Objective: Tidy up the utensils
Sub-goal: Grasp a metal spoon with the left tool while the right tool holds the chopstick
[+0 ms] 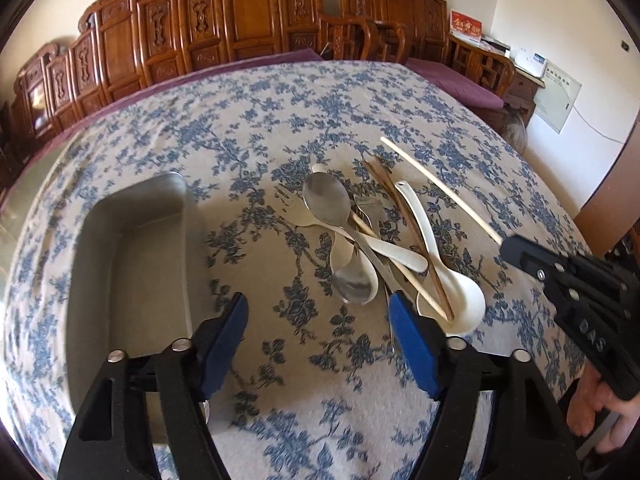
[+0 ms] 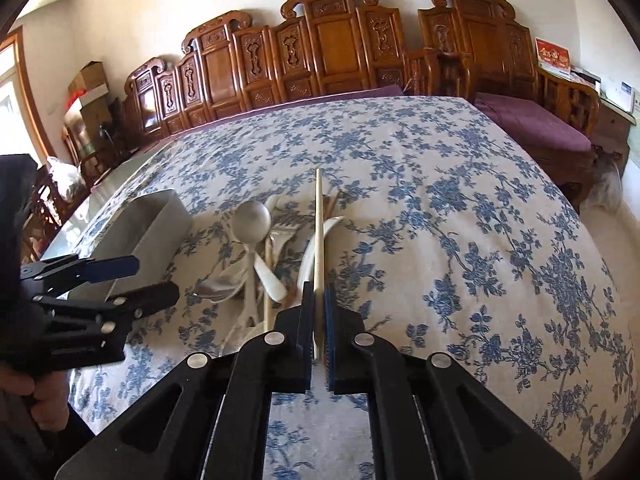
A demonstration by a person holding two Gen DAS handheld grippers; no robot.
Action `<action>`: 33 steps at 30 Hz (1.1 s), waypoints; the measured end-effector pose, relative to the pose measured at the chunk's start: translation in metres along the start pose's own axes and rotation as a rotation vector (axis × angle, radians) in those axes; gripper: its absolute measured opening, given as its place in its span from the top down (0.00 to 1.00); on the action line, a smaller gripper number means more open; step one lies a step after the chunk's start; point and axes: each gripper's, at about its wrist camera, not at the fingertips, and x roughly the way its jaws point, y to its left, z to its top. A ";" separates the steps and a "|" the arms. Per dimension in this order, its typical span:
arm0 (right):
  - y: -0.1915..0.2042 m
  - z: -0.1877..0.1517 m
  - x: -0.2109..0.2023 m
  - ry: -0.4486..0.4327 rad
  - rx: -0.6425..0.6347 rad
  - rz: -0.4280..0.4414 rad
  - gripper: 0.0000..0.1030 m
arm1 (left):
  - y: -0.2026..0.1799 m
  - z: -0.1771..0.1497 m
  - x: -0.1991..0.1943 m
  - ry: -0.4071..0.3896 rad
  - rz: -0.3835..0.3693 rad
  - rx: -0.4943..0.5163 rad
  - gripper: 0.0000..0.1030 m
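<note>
Nearest, right gripper (image 2: 319, 312) clamped on one pale chopstick (image 2: 318, 240). Beside it, left gripper (image 1: 318, 316) gaping, gripping nothing. Just beyond, heaped: two metal spoons (image 1: 325, 200), two white spoons (image 1: 452, 280), more chopsticks. Leftward, one metal tray (image 1: 132, 248).

Black grippers (image 1: 318, 328) with blue-padded jaws, silver screws, "DAS" lettering.
</note>
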 end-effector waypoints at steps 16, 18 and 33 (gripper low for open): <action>0.002 -0.005 0.006 -0.005 -0.014 0.015 0.94 | 0.009 0.014 0.052 0.168 -0.102 -0.159 0.79; 0.002 -0.005 0.006 -0.008 -0.013 0.018 0.94 | 0.008 0.013 0.050 0.168 -0.107 -0.161 0.88; 0.008 -0.004 0.004 -0.016 -0.021 0.025 0.94 | 0.016 0.017 0.014 0.078 -0.047 -0.168 1.00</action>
